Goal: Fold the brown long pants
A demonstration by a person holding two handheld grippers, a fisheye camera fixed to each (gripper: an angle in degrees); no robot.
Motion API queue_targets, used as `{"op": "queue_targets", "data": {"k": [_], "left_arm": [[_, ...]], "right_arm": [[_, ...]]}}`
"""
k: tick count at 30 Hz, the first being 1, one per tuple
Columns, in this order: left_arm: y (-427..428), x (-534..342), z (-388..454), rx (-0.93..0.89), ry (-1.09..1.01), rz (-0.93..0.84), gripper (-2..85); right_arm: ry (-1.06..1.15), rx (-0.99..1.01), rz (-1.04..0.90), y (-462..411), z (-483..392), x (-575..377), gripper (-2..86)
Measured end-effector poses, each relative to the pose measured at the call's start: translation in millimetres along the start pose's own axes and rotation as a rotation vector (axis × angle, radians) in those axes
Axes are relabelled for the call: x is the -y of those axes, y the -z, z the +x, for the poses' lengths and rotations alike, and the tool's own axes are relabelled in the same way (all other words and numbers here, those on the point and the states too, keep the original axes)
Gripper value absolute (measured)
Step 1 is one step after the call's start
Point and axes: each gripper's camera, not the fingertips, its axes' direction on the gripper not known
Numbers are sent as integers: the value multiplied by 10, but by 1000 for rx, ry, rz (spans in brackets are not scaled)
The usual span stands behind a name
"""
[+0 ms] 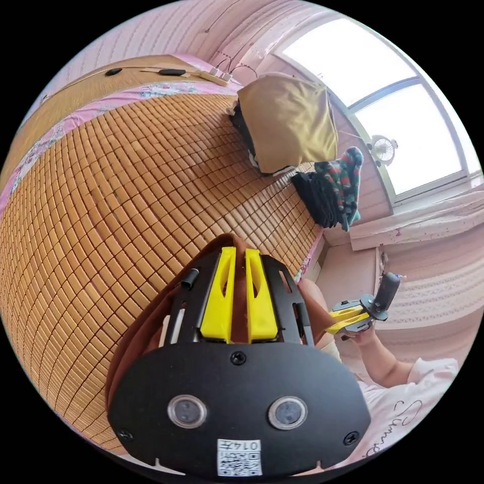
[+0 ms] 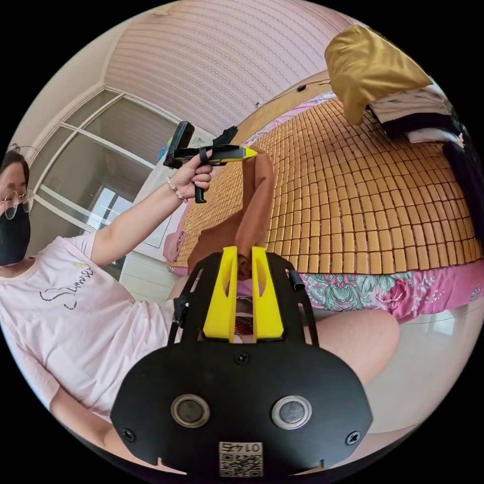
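Observation:
The brown long pants (image 2: 254,201) hang as a bunched strip over the bed's edge, stretched between both grippers. My left gripper (image 1: 241,252) is shut on one end of the brown cloth, which drapes down past its left side (image 1: 141,327). In the right gripper view that left gripper (image 2: 252,151) is held high in a hand, with the cloth pinched at its yellow tips. My right gripper (image 2: 245,250) is shut on the lower end of the pants. It also appears at the right of the left gripper view (image 1: 334,326), held by a hand.
A bed with a bamboo mat (image 1: 111,191) and pink floral sheet (image 2: 363,292) lies ahead. On the mat sit a clothes pile under mustard cloth (image 1: 287,121) and a dark folded stack with a patterned garment (image 1: 338,186). A person in a pink shirt (image 2: 65,312) stands by the bed.

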Motion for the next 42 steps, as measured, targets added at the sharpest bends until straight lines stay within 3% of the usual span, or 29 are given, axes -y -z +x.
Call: {"op": "queue_targets", "data": {"k": [3,7,10,13,17,23,26,27,33,35,39,42], "left_arm": [[600,-224,9,-57,-64,153,39],[1351,-1281,-359,41,-17,302,43],[1464,-2258,-943,185,260,297,41],[1432,-3130,-1374,126,524,347,32],[1267,-3500,-1099,155,502,365,23],[598,-3108,-652,55,362,325,43],[80,-3037,-673,262,332,146,12],[31,-3073,-673,278,314,160,9],[298,-3308,-653,205,428,298,41],[375,-3423,-713,184,476,357,97],[222,-3463,-925,118,560,333,176],[-81,-3420,-1085,59,603,222,197]], "right_arm": [[170,60,12,131,-354,88,42],[421,202,-210,-623,-1155,105,57],[504,170,-509,-1547,-1445,-100,55],[498,45,-671,-1952,-1464,-261,25],[547,-32,-568,-1805,-1621,-284,3],[521,-186,-690,-2237,-1591,-516,-2],[509,-151,-709,-2194,-1597,-555,-1],[512,-134,-695,-2133,-1610,-542,-1],[427,-313,-298,-1225,-1326,-76,31],[313,-360,-287,-1146,-996,143,134],[160,-268,-391,-1304,-589,267,168],[9,-72,-499,-1460,-351,219,148]]}}
